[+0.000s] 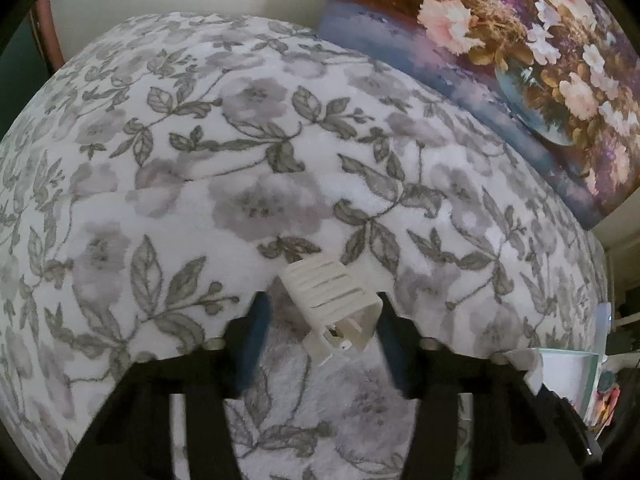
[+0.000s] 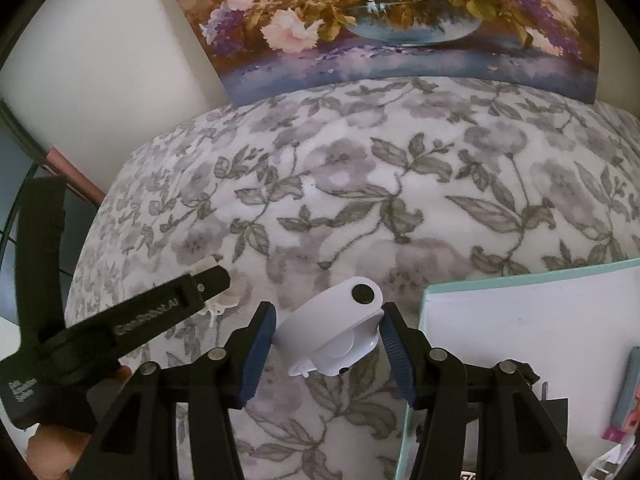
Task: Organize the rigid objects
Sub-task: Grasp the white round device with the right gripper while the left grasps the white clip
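Observation:
A cream slotted plastic clip (image 1: pixel 334 300) lies on the floral blanket (image 1: pixel 240 160) between the fingers of my left gripper (image 1: pixel 320 320). The jaws stand wide; the clip lies near the right finger, with a gap to the left one. In the right wrist view a white rounded device with a black button (image 2: pixel 336 330) sits between the blue pads of my right gripper (image 2: pixel 328 328), both pads at its sides. The left gripper (image 2: pixel 200 288) shows there at the left, with the clip (image 2: pixel 218 306) partly hidden behind it.
A white box with a teal rim (image 2: pixel 520 320) stands at the right on the blanket (image 2: pixel 360 200); it also shows in the left wrist view (image 1: pixel 568 372). A flower painting (image 2: pixel 380 20) leans against the wall behind. Small colourful items (image 2: pixel 624 428) lie at the far right.

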`<state>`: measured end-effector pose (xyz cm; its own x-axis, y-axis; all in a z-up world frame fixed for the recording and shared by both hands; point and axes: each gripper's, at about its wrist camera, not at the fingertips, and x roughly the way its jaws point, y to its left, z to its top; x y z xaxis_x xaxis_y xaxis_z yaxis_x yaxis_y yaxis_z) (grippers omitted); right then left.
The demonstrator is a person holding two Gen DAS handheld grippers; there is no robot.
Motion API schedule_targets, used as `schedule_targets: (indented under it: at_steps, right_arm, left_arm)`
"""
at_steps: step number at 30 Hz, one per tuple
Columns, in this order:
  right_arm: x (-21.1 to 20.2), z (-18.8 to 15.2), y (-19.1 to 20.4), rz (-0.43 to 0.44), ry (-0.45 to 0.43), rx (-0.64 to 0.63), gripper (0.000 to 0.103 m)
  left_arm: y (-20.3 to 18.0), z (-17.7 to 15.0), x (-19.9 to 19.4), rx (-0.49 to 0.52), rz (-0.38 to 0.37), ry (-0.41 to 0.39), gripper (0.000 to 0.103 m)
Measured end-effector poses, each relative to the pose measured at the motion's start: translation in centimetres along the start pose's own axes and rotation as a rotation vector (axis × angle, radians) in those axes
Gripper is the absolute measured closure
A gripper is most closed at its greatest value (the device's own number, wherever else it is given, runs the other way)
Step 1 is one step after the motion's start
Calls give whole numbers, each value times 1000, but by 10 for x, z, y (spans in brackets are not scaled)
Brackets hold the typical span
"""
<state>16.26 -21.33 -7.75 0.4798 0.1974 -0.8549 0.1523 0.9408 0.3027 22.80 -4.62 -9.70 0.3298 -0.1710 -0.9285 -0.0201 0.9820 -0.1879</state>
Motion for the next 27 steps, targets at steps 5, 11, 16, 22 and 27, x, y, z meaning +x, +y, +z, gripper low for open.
schedule_targets:
  at_steps: [5, 11, 16, 22, 27]
  right_arm:
    - [1, -1, -4, 0, 8, 10, 46]
    - [-4, -2, -6, 4, 13, 26, 46]
    - [-30, -4, -15, 4, -13, 68, 46]
    - [-76, -9, -36, 8, -66, 152, 46]
    - [-118, -20, -61, -2, -115, 231, 46]
  left_arm:
    - [7, 0, 3, -22, -14, -2, 78]
    - [11, 0, -11, -32, -34, -22, 78]
    - [-1, -4, -45, -12, -57, -71, 78]
    - [-25, -22, -88, 59, -89, -116, 78]
    - [-45, -43, -113, 127, -99, -139, 78]
